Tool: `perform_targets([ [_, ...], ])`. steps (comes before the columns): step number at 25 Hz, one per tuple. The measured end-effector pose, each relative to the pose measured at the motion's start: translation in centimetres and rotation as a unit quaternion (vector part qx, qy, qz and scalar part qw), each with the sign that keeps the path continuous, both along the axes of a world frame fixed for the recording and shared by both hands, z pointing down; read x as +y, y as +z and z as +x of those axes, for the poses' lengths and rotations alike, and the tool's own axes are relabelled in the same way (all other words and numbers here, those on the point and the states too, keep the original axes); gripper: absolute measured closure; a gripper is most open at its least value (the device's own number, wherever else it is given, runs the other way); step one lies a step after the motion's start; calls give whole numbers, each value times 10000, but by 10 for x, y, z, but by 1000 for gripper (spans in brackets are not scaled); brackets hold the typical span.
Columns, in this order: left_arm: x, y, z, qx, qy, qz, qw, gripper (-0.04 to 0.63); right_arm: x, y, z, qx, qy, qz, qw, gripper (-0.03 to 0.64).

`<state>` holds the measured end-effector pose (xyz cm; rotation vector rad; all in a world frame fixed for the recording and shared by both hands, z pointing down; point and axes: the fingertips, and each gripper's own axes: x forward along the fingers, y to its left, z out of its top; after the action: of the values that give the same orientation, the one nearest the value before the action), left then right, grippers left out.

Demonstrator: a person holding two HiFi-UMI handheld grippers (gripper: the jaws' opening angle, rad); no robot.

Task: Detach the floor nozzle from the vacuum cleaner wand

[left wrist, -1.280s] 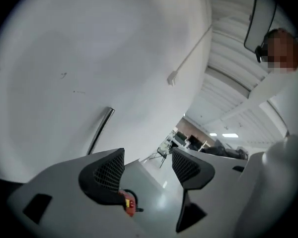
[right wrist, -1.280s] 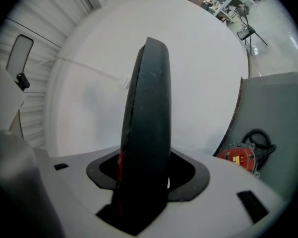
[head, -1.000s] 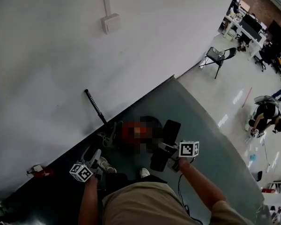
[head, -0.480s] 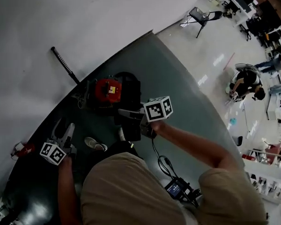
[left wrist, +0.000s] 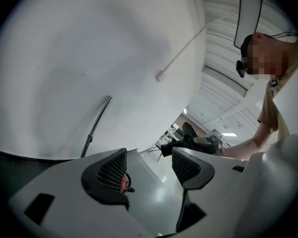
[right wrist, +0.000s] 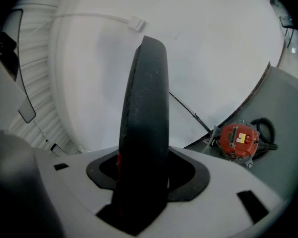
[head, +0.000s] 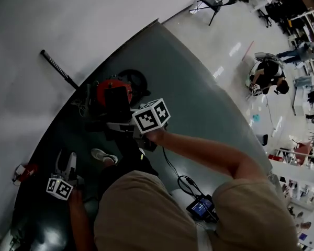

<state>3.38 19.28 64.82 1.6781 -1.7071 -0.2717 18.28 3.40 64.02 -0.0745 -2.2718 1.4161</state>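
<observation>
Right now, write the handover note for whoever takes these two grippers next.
The left gripper is open and empty, low at the person's left side.
The right gripper is shut on a flat black part, apparently the floor nozzle, held upright above the mat.
The wand leans on the white wall, apart from the nozzle. The red vacuum body sits on the mat near the wand's foot.
Done: the nozzle looks detached from the wand.
Left: probably only to set the nozzle down; the left gripper is free to help.
</observation>
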Motion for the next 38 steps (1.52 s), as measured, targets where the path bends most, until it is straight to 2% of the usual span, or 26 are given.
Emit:
perform_targets([
  [5, 28, 5, -17, -49, -91, -103, 9999, 302, 8, 2, -26, -94, -96, 189, 9997, 383],
  [8, 29, 4, -6, -108, -103, -220, 9996, 301, 6, -1, -15, -146, -164, 195, 9996, 383],
  [14, 49, -1, 6, -238, -298, -207, 9991, 301, 23, -3, 2, -221, -167, 602, 9978, 383],
  [17, 66, 14, -9, -318, -486, -153, 9982, 301, 28, 3, -3, -311, 34, 652, 9974, 383],
  [23, 96, 25, -27, -495, -999, -283, 9934, 302, 13, 24, -5, -236, 447, 592, 9970, 383],
  [27, 115, 40, -34, -309, -1319, -212, 9906, 302, -4, 32, -17, -165, 712, 606, 9955, 383],
  [31, 125, 51, -40, -81, -1331, -187, 9909, 302, -8, 14, -22, -198, 1300, 245, 9910, 383],
  [35, 126, 40, -66, -210, -1252, -40, 9919, 302, -9, 4, -19, -344, 1926, 92, 9806, 383],
  [38, 125, 42, -87, -110, -1241, 1, 9922, 302, -13, 10, -19, -283, 2226, 3, 9745, 383],
])
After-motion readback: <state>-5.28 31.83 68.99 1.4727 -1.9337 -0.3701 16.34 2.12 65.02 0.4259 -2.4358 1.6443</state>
